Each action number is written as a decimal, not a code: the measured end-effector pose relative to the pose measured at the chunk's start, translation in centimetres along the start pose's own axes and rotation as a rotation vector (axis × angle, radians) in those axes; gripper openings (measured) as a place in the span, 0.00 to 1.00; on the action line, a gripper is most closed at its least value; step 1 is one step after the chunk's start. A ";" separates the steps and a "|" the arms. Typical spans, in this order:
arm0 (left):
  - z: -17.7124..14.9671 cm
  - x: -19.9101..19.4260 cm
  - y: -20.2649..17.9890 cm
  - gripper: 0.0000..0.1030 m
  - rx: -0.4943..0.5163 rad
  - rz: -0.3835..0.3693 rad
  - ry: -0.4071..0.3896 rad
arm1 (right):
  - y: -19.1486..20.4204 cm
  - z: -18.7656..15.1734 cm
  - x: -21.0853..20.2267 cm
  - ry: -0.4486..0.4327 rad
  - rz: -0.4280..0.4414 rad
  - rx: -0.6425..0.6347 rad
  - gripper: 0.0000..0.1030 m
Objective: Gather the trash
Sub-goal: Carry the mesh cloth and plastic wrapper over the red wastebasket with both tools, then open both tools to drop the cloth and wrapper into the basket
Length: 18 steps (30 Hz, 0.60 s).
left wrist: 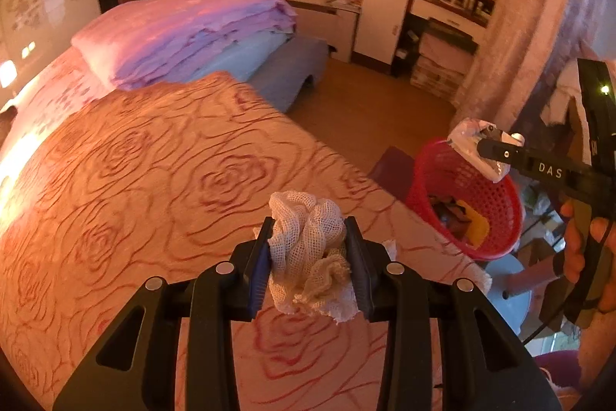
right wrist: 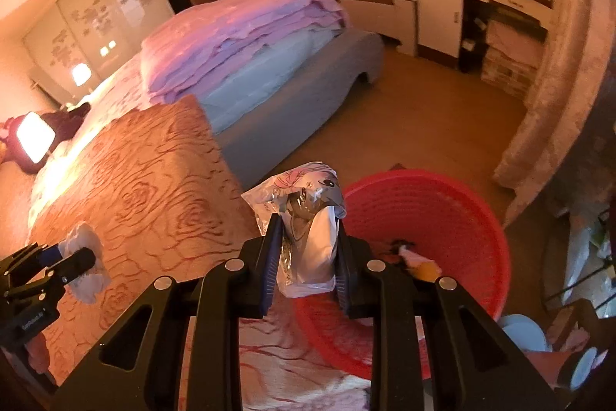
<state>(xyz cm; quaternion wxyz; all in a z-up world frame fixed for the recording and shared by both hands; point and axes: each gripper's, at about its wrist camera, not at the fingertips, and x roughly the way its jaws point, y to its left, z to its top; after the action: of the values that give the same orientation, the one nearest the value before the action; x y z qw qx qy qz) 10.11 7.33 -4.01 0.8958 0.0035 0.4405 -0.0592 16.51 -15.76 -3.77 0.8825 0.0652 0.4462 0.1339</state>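
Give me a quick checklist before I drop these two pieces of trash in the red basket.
1. Left tongs clamped on gauze wad: ok.
2. Right tongs clamped on plastic wrapper: ok.
3. Wrapper over the basket opening: not ok in the right wrist view, only at its near rim.
4. Gauze over the basket: not ok, it hangs above the bedspread.
5. Room left in basket: ok, little inside.
6. Basket steady: cannot tell.

The red basket [right wrist: 442, 218] has its contents mostly hidden, too blurred to identify.
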 end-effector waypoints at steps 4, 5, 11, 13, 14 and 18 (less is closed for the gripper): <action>0.8 1.2 -2.0 0.33 0.042 -0.037 0.015 | -2.2 -0.1 -0.5 -0.006 -0.040 0.035 0.24; 1.0 1.6 -2.6 0.33 0.054 -0.048 0.018 | -2.9 -0.2 -0.7 -0.006 -0.050 0.046 0.24; 2.4 3.3 -6.1 0.33 0.114 -0.116 0.045 | -6.1 -0.9 -1.2 -0.006 -0.100 0.102 0.24; 2.9 4.0 -7.3 0.33 0.133 -0.137 0.056 | -6.8 -1.1 -1.2 -0.007 -0.109 0.113 0.24; 3.2 4.5 -8.0 0.33 0.141 -0.151 0.063 | -7.2 -1.1 -1.2 -0.006 -0.112 0.120 0.24; 4.2 6.5 -10.3 0.33 0.155 -0.221 0.100 | -8.7 -1.2 -1.2 -0.004 -0.124 0.150 0.24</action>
<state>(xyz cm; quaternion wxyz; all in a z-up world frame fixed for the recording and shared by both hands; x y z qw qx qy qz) 16.25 -3.83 -6.15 0.8578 0.0270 0.4765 -0.1910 16.43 -24.41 -5.62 0.8826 0.1035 0.4563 0.0451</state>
